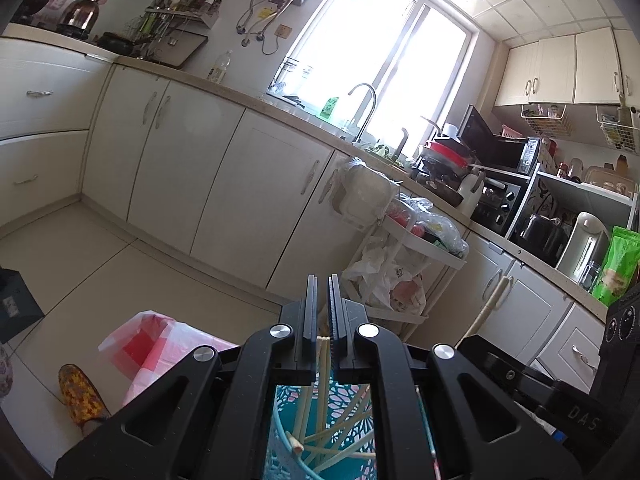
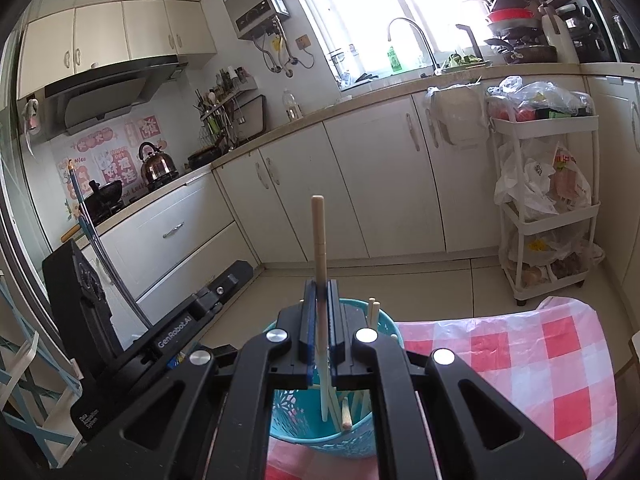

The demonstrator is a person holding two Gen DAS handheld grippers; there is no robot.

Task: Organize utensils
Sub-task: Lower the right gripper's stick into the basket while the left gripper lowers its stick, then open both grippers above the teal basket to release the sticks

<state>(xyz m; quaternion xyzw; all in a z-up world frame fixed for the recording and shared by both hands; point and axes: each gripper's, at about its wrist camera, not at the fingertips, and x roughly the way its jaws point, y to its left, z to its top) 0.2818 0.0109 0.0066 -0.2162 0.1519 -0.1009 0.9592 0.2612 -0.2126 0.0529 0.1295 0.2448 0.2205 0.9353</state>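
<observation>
A teal plastic basket (image 2: pixel 286 424) stands on a red-and-white checked cloth (image 2: pixel 520 360), with several pale chopsticks (image 2: pixel 347 412) leaning inside it. My right gripper (image 2: pixel 320 286) hovers over the basket, shut on one upright chopstick (image 2: pixel 318 232) whose top rises well above the fingertips. My left gripper (image 1: pixel 323 280) is over the same basket (image 1: pixel 280 436) with its jaws together. Chopstick tops (image 1: pixel 325 344) show in the gap lower down. I cannot tell whether any is pinched.
White cabinets run along the far wall under a counter with a sink and tap (image 2: pixel 412 36). A white trolley (image 2: pixel 548 216) full of bags stands at the right. The other gripper's black housing (image 2: pixel 172 336) lies close on the left. A patterned slipper (image 1: pixel 82 396) is on the floor.
</observation>
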